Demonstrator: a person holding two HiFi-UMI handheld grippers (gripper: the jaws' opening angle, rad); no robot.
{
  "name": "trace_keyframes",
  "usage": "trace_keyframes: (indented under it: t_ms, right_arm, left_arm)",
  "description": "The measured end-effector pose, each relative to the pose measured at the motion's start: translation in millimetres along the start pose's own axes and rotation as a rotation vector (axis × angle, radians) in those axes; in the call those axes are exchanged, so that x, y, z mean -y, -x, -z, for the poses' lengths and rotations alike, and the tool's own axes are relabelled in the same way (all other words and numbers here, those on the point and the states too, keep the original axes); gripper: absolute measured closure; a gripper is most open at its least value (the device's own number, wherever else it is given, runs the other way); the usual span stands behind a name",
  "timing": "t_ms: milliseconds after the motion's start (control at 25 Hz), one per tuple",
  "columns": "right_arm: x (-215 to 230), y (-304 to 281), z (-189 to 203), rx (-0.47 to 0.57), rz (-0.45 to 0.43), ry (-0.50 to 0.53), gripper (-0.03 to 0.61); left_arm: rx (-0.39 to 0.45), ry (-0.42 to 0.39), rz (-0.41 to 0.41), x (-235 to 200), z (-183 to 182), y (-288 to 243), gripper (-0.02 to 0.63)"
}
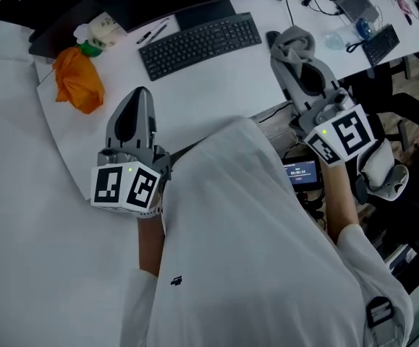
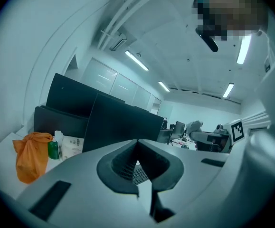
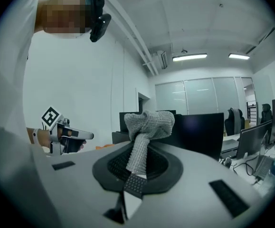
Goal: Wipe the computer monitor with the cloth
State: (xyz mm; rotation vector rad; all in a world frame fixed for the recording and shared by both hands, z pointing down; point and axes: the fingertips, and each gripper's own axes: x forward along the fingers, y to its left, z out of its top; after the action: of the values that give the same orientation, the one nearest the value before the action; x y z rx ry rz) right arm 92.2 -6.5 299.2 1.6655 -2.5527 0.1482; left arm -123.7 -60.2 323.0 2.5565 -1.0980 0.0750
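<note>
If the cloth (image 3: 149, 120) slips from my tightly closed right gripper (image 3: 137, 161), I could scratch the monitor (image 2: 120, 122); my left gripper (image 2: 138, 150) is closed and empty.

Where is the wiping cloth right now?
The grey knitted cloth is pinched between the fingers of the right gripper, held over the white desk at the right of the head view, just right of the black keyboard.

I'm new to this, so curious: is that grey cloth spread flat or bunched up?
Bunched up: the cloth sticks out as a wad, pinched between the right tongs.
</note>
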Motion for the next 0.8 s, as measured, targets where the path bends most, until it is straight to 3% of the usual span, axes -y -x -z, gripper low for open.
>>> trace_keyframes:
  t_ms: [400, 800]
  right_arm:
    - [-33.1, -6.2, 27.8, -0.031, -0.064, -0.022, 0.552]
    - [-57.1, -21.0, 26.6, -0.032, -0.12, -0.014, 0.552]
  left_arm:
    - [-0.025, -0.014, 0.072, 28.8, 15.2, -8.7, 0.594]
    - [-0.028, 0.0, 0.078, 35.1, 22.3, -3.6, 0.595]
